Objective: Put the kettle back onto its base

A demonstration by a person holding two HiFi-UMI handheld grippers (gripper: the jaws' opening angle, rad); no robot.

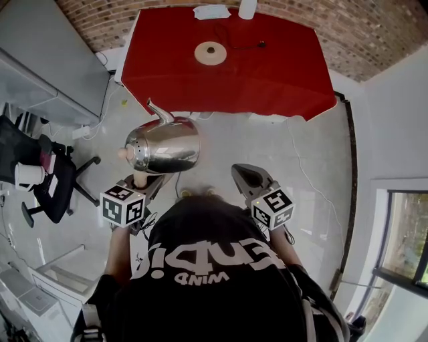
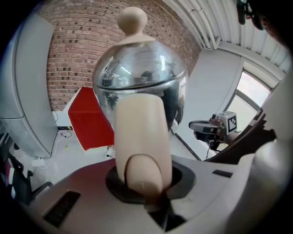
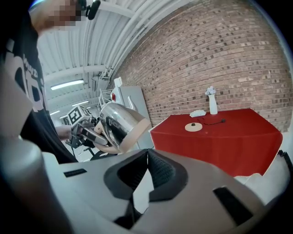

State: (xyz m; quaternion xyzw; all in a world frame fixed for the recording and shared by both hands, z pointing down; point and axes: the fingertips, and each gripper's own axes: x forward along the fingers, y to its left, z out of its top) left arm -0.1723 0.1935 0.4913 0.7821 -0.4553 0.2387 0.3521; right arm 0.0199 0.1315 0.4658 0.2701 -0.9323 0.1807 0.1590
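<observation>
kettle (image 1: 164, 145) | left gripper (image 1: 139, 182) tilted down, fingers clamp its handle (image 2: 139, 137) | right gripper (image 1: 241, 172) fingers closed, empty

bare floor (image 1: 254, 143) between kettle (image 1: 164, 145) and red table (image 1: 281, 73); base (image 1: 210, 53) stands clear (cable (image 1: 244, 45) beside, vase (image 1: 247, 8) behind)

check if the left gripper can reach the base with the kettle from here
Probably not yet. The left gripper holds the kettle by its handle over the floor, while the base lies on the red table well ahead. Nothing blocks the way; stepping closer should do.
</observation>
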